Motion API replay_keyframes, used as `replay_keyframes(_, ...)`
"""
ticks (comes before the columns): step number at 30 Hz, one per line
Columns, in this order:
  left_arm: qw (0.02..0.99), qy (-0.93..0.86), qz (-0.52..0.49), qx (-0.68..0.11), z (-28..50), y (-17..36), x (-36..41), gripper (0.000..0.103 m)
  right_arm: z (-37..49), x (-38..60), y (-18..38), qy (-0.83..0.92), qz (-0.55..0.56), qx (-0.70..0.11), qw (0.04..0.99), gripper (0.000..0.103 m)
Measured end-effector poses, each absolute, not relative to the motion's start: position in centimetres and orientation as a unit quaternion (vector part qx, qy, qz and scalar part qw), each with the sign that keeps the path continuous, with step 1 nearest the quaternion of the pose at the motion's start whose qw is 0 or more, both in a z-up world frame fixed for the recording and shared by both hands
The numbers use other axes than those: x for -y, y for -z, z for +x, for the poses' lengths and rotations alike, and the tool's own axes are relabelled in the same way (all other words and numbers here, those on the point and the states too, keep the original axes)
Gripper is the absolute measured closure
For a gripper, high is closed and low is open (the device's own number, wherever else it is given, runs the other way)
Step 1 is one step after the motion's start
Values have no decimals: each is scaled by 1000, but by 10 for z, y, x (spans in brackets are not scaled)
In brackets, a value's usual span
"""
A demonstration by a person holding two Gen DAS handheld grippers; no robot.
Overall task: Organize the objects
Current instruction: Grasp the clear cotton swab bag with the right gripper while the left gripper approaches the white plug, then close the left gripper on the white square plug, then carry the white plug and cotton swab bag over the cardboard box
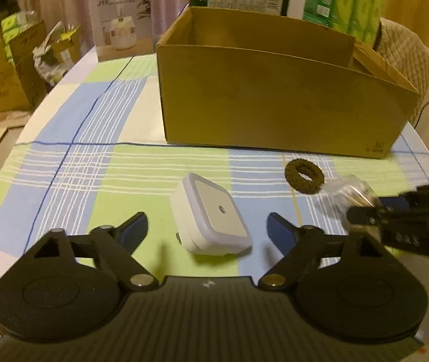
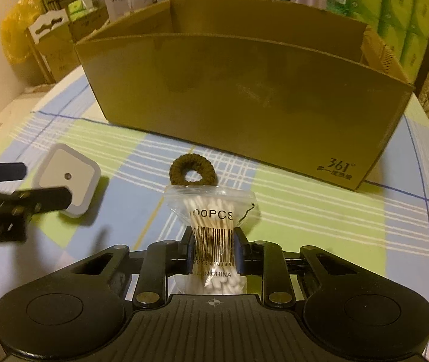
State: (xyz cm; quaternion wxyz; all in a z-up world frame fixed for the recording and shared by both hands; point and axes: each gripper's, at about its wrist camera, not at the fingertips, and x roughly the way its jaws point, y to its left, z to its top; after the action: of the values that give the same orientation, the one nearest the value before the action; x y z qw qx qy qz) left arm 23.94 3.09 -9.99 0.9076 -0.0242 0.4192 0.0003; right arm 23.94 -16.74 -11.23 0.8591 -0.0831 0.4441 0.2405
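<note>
A white square plug-in night light [image 1: 211, 215] lies on the checked tablecloth between the spread fingers of my left gripper [image 1: 207, 230], which is open and not touching it. My right gripper [image 2: 213, 249] is shut on a clear bag of cotton swabs [image 2: 212, 211], pinching it at the barcode. Just beyond the bag lies a brown hair tie [image 2: 191, 175]. In the left wrist view the hair tie [image 1: 304, 175] and the bag [image 1: 350, 191] sit to the right, with the right gripper [image 1: 365, 215] coming in from the edge. The night light [image 2: 68, 178] and left gripper [image 2: 45, 184] show at the left of the right wrist view.
An open cardboard box [image 1: 274, 96] stands on the table behind the objects, with an inner divider. Behind it are a white product box [image 1: 120, 18], green tissue packs [image 1: 347, 3] and a quilted chair back [image 1: 407, 51]. Cartons [image 1: 6, 69] crowd the floor at left.
</note>
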Motion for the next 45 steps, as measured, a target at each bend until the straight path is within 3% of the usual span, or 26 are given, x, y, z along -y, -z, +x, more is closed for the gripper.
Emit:
replay_keyframes(4, 900, 3, -51, -433, 247, 104, -39, 44, 234, 172, 107, -237, -67, -442, 862, 81)
replay_keyframes(6, 896, 7, -63, -439, 250, 105, -42, 58, 231, 174, 106, -236, -62, -442, 863, 81)
replay_keyframes(8, 891, 12, -90, -444, 251, 107, -47, 64, 229, 175, 106, -235, -57, -443, 864, 81)
replay_keyframes(17, 885, 19, -123, -448, 243, 101, -51, 75, 214, 179, 100, -232, -44, -443, 865, 82)
replay_keyframes(45, 899, 41, -100, -424, 144, 22, -17, 78, 128, 215, 17, -205, -15, -407, 890, 82)
